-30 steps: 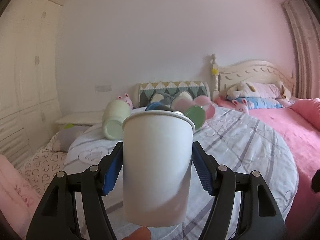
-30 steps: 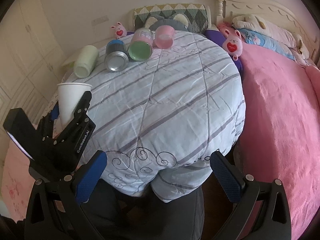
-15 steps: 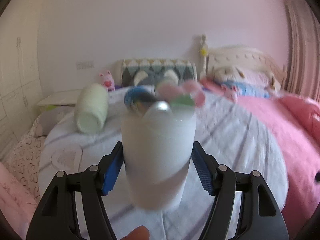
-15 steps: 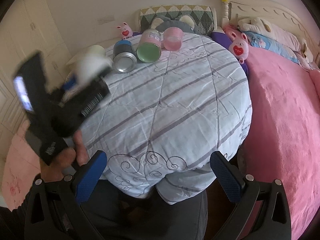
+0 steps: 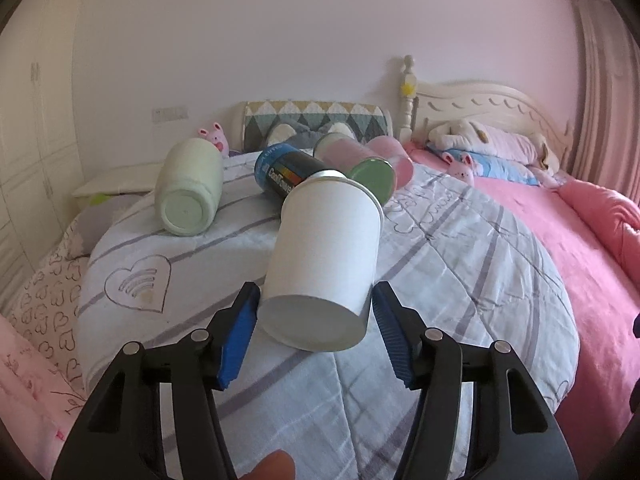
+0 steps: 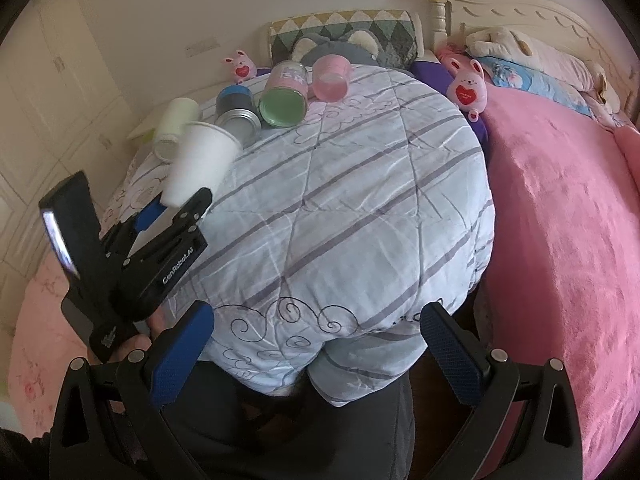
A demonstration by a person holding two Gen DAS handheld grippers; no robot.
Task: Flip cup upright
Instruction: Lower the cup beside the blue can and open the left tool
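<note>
A white paper cup lies tilted on the striped quilt, its base toward me and its mouth pointing away. My left gripper is open, with its blue pads on either side of the cup's base and a gap to each. In the right wrist view the cup shows at the quilt's left edge, just past the left gripper. My right gripper is open and empty, held high over the quilt's near edge.
Several cups and cans lie on their sides at the far end of the quilt: a pale green cup, a blue-black can, a green-bottomed jar, a pink cup. A pink bed is to the right, with plush toys and pillows behind.
The cup was upright in my left gripper's grip; it has since tipped forward onto the quilt and the left jaws have opened off it. The left gripper moved forward over the quilt.
</note>
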